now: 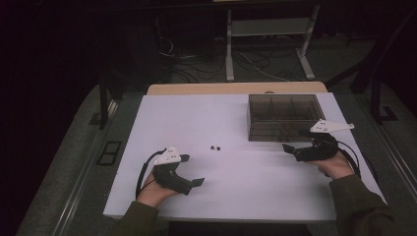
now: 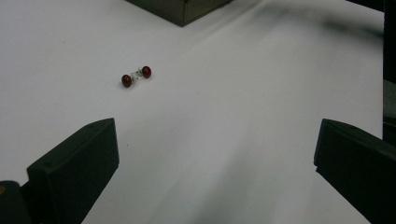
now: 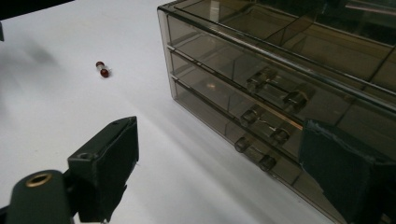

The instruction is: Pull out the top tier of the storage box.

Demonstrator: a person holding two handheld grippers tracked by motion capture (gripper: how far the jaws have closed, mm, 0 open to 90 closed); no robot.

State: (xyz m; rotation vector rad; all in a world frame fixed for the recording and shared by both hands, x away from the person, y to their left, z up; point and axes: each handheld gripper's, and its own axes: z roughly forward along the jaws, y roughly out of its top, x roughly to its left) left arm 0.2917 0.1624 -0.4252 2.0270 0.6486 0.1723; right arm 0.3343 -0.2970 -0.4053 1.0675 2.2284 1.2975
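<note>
Two tiny red earrings (image 1: 215, 147) lie side by side near the middle of the white table (image 1: 221, 187), touching nothing. The left gripper (image 1: 193, 170) sits lower left — its jaws are wide apart and hold nothing. The right gripper (image 1: 291, 148) is at the right, jaws apart too, just in front of the smoky clear drawer box (image 1: 282, 118) — close to its bottom drawer handles (image 3: 254, 153).

Open table (image 1: 196, 123) — drawer box (image 1: 282, 118) far right
</note>
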